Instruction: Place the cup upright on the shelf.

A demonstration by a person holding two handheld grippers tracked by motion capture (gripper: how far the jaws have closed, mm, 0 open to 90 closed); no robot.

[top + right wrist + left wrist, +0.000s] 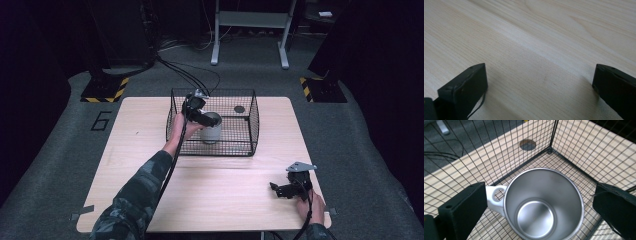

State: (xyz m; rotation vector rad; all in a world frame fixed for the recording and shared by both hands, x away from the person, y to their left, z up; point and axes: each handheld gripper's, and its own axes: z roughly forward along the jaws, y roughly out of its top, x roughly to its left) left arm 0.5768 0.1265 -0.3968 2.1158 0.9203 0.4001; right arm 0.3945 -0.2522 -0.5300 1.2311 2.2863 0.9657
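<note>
Left gripper view: my open left tongs (537, 202) straddle one shiny steel mug (544, 205), white handle at nine o'clock, inside one wire basket (564, 142). My right tongs (540, 85) gape over the desk (536, 37).

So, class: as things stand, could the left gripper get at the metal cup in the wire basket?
Probably yes. The left gripper hangs over the open-topped wire basket, jaws spread on either side of the upright metal cup, with nothing between them and its rim.
</note>
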